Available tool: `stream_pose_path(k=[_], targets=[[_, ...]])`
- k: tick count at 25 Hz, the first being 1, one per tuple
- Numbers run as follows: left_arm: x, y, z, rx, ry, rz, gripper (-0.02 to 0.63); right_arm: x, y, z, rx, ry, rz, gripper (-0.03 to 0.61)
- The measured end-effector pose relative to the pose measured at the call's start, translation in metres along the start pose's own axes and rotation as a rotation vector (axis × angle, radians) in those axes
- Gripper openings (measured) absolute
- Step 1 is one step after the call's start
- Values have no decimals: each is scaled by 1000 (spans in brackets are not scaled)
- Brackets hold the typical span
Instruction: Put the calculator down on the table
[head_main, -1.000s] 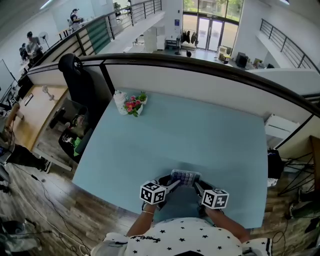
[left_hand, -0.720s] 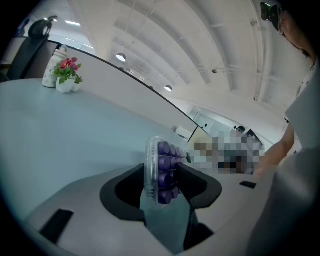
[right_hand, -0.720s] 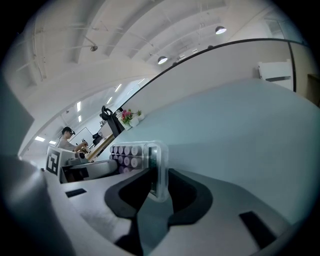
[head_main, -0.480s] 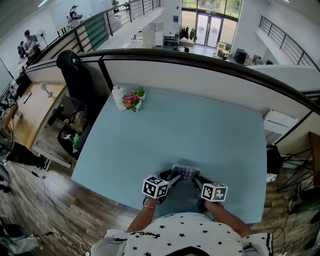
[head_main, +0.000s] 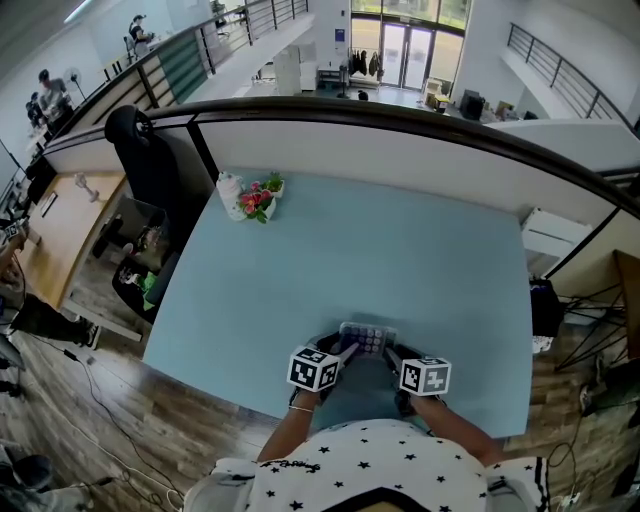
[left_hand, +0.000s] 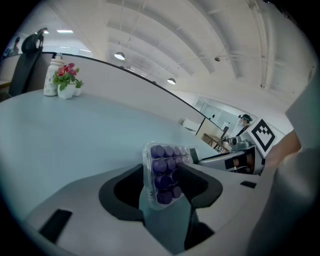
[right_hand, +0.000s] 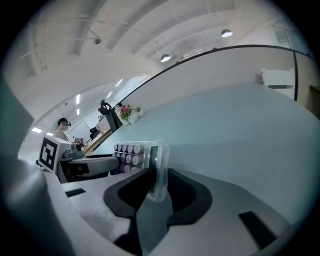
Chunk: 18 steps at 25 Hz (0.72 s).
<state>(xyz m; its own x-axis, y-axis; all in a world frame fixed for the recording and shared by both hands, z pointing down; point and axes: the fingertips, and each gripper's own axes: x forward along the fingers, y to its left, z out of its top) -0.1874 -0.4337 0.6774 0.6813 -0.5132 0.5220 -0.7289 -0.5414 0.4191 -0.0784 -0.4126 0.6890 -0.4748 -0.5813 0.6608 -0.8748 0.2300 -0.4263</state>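
The calculator, clear-cased with rows of round purple keys, lies at the near edge of the light blue table. My left gripper is at its left end and my right gripper at its right end. In the left gripper view the calculator stands between the jaws of the left gripper, which are opening, with dark gaps beside it. In the right gripper view its thin edge sits between the opening jaws of the right gripper, with space on both sides.
A small pot of pink flowers and a white bottle stand at the table's far left corner. A black chair is beyond that corner. A curved partition wall runs behind the table. The floor drops away just below my hands.
Both grippers stay at the calculator's ends near the front edge. The head view has drifted slightly, and nothing else has visibly moved.
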Motion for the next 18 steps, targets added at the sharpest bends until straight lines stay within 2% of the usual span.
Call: stream_pose_path(k=[9, 18], targets=[[5, 7, -2, 15, 31, 74, 235, 6, -1, 2, -59, 9, -27, 127], [8, 11, 1, 49, 30, 99, 236, 10, -4, 2, -96, 23, -43, 147]])
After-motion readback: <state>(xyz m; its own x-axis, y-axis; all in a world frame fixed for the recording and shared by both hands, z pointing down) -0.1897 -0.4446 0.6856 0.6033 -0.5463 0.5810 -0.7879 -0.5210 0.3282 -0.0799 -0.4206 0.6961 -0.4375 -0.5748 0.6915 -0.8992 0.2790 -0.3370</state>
